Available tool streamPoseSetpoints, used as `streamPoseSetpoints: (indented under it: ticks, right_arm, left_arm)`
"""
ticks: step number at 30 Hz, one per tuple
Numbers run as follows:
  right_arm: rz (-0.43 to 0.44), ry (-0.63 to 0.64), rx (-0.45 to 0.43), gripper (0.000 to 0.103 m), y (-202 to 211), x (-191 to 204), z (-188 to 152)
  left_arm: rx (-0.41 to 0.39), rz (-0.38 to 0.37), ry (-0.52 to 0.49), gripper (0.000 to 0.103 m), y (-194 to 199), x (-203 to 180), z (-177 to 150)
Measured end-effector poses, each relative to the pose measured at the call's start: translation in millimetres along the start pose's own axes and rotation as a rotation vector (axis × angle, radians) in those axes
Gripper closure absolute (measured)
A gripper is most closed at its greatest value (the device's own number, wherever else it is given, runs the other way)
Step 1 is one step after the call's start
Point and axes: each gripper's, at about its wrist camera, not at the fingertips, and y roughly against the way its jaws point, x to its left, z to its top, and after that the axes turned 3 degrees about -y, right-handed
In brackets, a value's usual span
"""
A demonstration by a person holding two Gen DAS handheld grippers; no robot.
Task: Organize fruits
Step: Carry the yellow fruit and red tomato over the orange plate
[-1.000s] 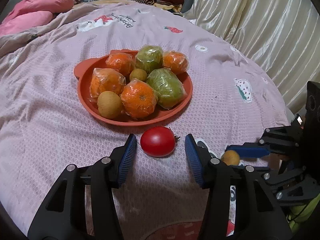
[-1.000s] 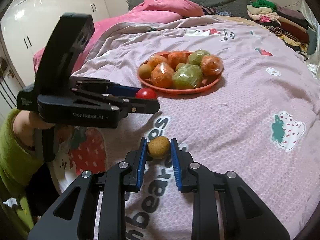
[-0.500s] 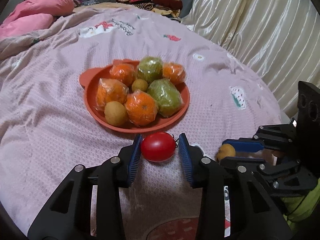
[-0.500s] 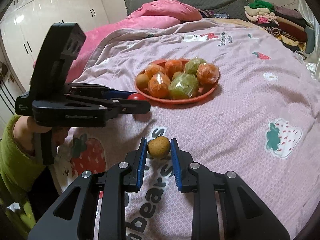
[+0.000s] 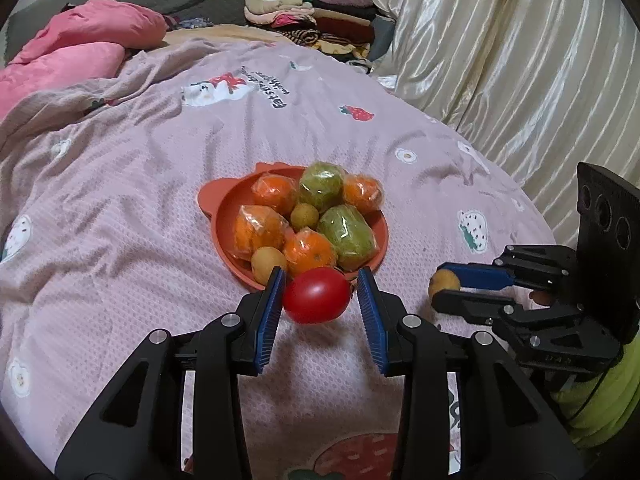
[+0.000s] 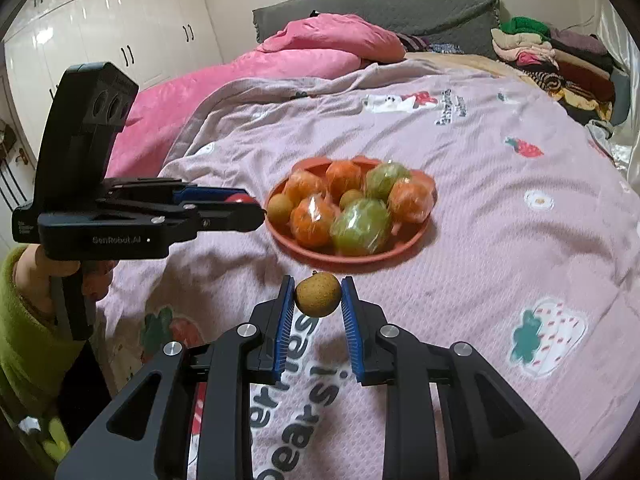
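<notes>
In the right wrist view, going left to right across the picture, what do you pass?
Green sleeve → black left gripper holding a red tomato → small brown round fruit in the right gripper → teal cloud print.

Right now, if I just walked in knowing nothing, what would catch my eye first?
Probably the orange plate heaped with plastic-wrapped oranges and green fruits, sitting mid-bed on the pink printed bedspread. Next, the two black hand-held tongs, each clamped on a fruit just in front of the plate: the left tongs hold a shiny red tomato, and the right tongs hold a small brown fruit.
</notes>
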Motion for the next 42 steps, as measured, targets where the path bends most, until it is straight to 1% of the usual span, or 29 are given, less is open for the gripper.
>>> streamPoseSetpoints:
  ticks: [3, 4, 5, 6, 10, 13, 17, 18, 20, 24, 25, 28, 31, 33, 35, 38, 42]
  right_arm:
    - [-0.003, 0.003, -0.009, 0.080, -0.6, -2.8, 7.5]
    - [-0.003, 0.004, -0.011, 0.080, -0.8, -3.3, 9.5]
    - [-0.001, 0.005, -0.017, 0.080, -1.0, -4.3, 13.0]
    - [0.000, 0.007, -0.020, 0.080, -1.7, -4.5, 15.3]
    - [-0.003, 0.016, -0.032, 0.080, -4.5, -7.0, 26.3]
    - [-0.002, 0.023, -0.043, 0.080, -4.8, -8.9, 31.9]
    - [0.006, 0.017, -0.054, 0.080, -2.0, -11.6, 32.0]
    - [0.007, 0.012, -0.054, 0.080, -1.6, -12.3, 31.3]
    - [0.010, 0.004, -0.053, 0.080, -0.6, -14.5, 29.0]
    - [0.014, -0.004, -0.052, 0.080, 0.3, -17.4, 25.9]
    - [0.015, -0.005, -0.050, 0.080, 0.0, -18.0, 25.7]
    - [0.019, -0.009, -0.054, 0.080, 1.4, -18.8, 25.8]
    - [0.021, -0.009, -0.060, 0.080, 3.4, -19.0, 26.1]
    - [0.021, -0.009, -0.058, 0.080, 2.9, -19.6, 26.7]
    - [0.020, -0.011, -0.056, 0.080, 2.3, -20.1, 27.3]
    - [0.020, -0.011, -0.056, 0.080, 1.9, -20.5, 27.9]
    - [0.024, -0.008, -0.056, 0.080, 0.3, -20.9, 30.2]
  left_arm:
    - [-0.008, 0.006, 0.008, 0.075, 2.7, 2.5, 4.2]
    - [-0.009, 0.008, 0.012, 0.077, 3.3, 4.3, 4.8]
    - [-0.009, 0.009, 0.015, 0.086, 3.6, 5.0, 5.0]
    - [-0.012, 0.007, 0.021, 0.087, 3.7, 6.5, 6.0]
    - [0.004, 0.009, 0.033, 0.087, -1.8, 10.9, 6.2]
    - [0.023, -0.017, 0.049, 0.087, -8.5, 12.6, -1.0]
    - [0.048, -0.055, 0.033, 0.087, -12.7, 2.3, -9.9]
    - [0.054, -0.066, 0.023, 0.084, -12.9, -2.1, -12.1]
    - [0.073, -0.074, 0.007, 0.071, -14.3, -9.0, -16.7]
    - [0.112, -0.101, -0.039, 0.069, -21.7, -27.3, -29.5]
    - [0.117, -0.105, -0.048, 0.067, -23.6, -29.9, -31.4]
    - [0.151, -0.105, -0.086, 0.067, -32.7, -39.9, -37.8]
    - [0.162, -0.102, -0.087, 0.067, -38.3, -41.4, -40.0]
    - [0.172, -0.091, -0.085, 0.070, -43.2, -41.0, -40.2]
    - [0.172, -0.079, -0.081, 0.079, -45.7, -39.9, -38.9]
    - [0.174, -0.084, -0.072, 0.080, -45.5, -37.4, -36.0]
    - [0.151, -0.084, -0.057, 0.080, -36.7, -35.4, -30.3]
